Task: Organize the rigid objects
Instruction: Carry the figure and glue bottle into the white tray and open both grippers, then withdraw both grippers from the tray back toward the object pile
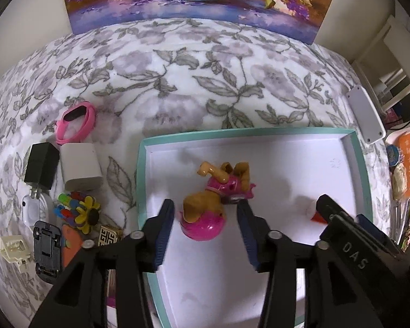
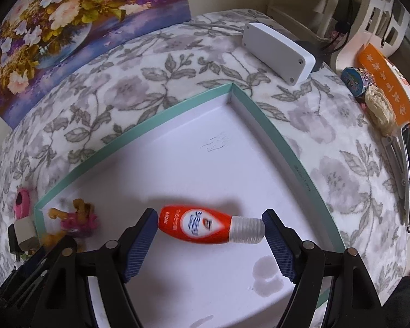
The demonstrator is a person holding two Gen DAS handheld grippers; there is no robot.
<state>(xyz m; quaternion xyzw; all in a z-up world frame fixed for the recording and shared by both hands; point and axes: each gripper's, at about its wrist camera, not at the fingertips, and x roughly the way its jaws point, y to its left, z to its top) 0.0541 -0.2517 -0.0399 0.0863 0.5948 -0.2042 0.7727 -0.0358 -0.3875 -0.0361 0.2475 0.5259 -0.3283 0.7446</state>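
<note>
Both task items lie on the white floor of the teal-rimmed tray (image 1: 140, 180), which rests on a floral cloth (image 1: 177, 87).

Left gripper (image 1: 205, 218): the fingers stand moderately apart and straddle the toy dog figure (image 1: 218, 191). A gap shows on the 9 o'clock side; the finger at 3 o'clock is at or very near the toy, and contact cannot be confirmed. The toy lies free on the tray floor, its pink helmet toward 6 o'clock and its legs toward 12 o'clock.

Handling, judged: hard moulded plastic, light, stiff and glossy, so likely slippery. The limbs are thin and irregular. The torso or the rounded helmet offers the better purchase.

Right gripper (image 2: 209, 227): the fingers stand wide, one at each end of the small orange bottle (image 2: 196, 225), which lies on its side with its ribbed white cap (image 2: 247, 228) toward 3 o'clock. Whether the pads press on the ends cannot be told.

Handling, judged: light and rigid. An end-to-end hold is prone to pivoting; a grip across the body's middle would be steadier. The ribbed cap gives more friction than the smooth label.

Other small articles lie outside the tray at 9 o'clock in the left wrist view.
</note>
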